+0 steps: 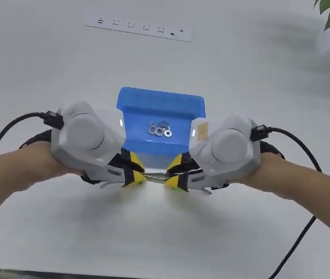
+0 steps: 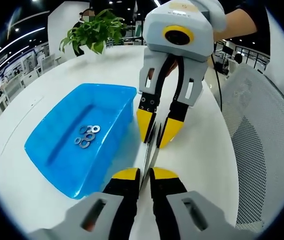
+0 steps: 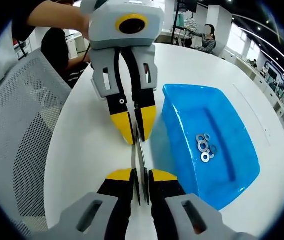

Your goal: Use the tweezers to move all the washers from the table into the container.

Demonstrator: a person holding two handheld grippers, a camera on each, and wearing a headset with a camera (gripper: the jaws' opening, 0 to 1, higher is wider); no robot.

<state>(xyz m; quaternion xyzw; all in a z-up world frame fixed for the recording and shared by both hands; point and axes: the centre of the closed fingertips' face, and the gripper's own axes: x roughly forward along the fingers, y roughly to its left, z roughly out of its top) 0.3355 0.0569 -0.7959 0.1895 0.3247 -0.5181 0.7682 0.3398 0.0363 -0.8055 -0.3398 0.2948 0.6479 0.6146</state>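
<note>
The tweezers (image 1: 155, 176) were held level above the white table (image 1: 240, 70), spanning the short gap between the two grippers, which pointed tip to tip. The left gripper (image 1: 135, 174) was clamped on one end and the right gripper (image 1: 175, 177) on the other, each with its yellow-tipped jaws drawn close about the thin metal. In the left gripper view, the left gripper (image 2: 145, 175) pinched the tweezers (image 2: 149, 152) at the bottom, and the blades ran up into the right gripper (image 2: 158, 135) facing it. In the right gripper view the same hold showed from the other side: the right gripper (image 3: 141, 175) gripped the two blades (image 3: 139, 160), which narrowed toward the left gripper (image 3: 137, 132). The blue container (image 1: 160, 103) sat on the table just beyond the grippers, and the washers (image 1: 160, 130) lay in a small cluster on its floor, apart from the tweezers. The container (image 2: 57, 150) lay to the left of the left gripper in its own view, washers (image 2: 87, 136) inside; in the right gripper view the container (image 3: 182, 150) lay to the right with its washers (image 3: 205, 147). Both ends of the tweezers were hidden within the jaws. The grippers' bodies covered the container's near wall in the head view, and the overlapping washers were too small to count.
</note>
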